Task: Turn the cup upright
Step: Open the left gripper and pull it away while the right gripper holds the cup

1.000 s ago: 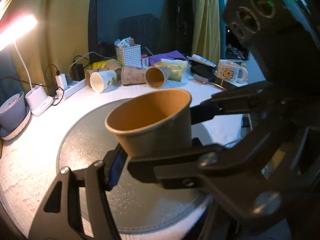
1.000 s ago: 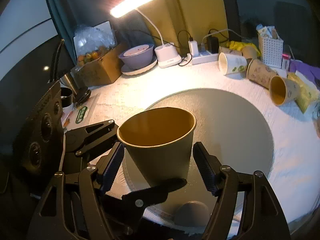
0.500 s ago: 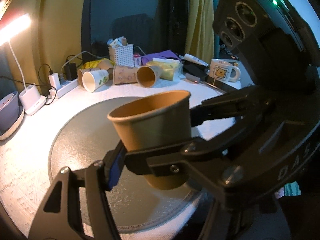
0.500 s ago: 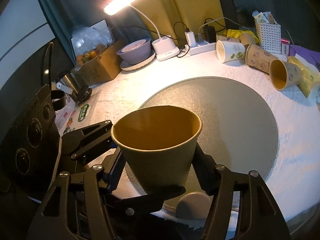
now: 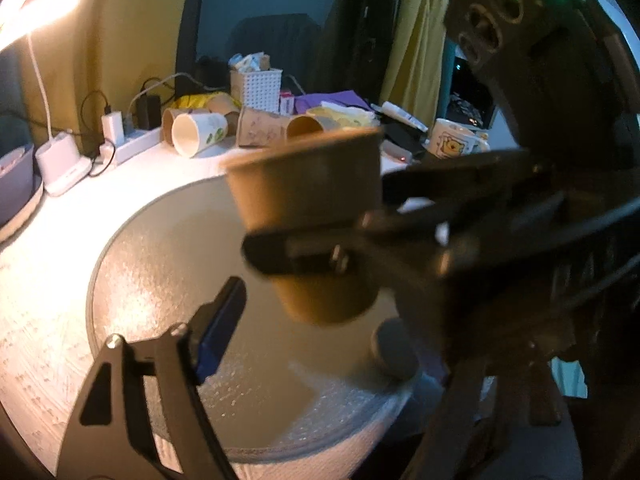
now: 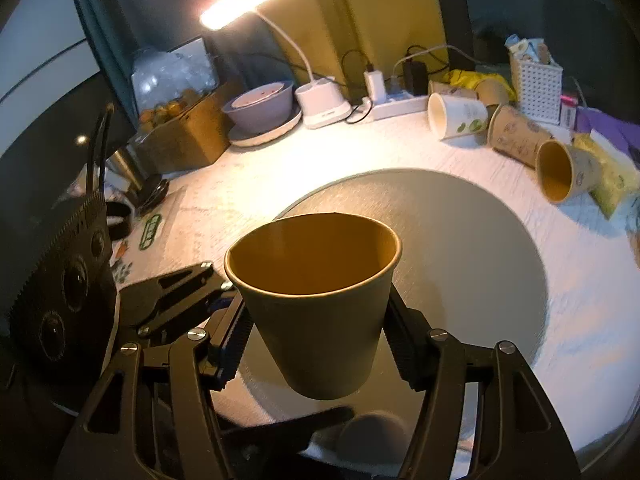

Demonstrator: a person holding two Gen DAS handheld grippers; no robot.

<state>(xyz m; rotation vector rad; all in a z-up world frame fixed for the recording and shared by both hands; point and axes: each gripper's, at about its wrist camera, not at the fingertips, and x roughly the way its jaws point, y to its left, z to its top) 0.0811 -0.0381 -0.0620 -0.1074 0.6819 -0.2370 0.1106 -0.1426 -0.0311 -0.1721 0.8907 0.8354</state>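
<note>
My right fingers [image 6: 316, 344] were clamped on the brown paper cup [image 6: 314, 300], one pad pressed to each side of its lower wall. The cup stood mouth up, lifted clear of the round grey mat [image 6: 460, 240] below it. In my left view the same cup [image 5: 312, 216] sat at about one o'clock of my left fingers [image 5: 224, 320], blurred, with the right tool's black arm crossing its wall. My left fingers were spread apart and gripped nothing; the blue-padded one lay just beside the cup's base at its seven o'clock, apart from it.

On the white surface [image 6: 280, 160], at the mat's one o'clock in my right view, several paper cups lay tipped on their sides: a white one with green leaves [image 6: 456, 116] and a brown one [image 6: 560, 172] with its mouth facing me. The lit desk lamp [image 6: 244, 0] shone at eleven o'clock, above a purple bowl [image 6: 262, 106].
</note>
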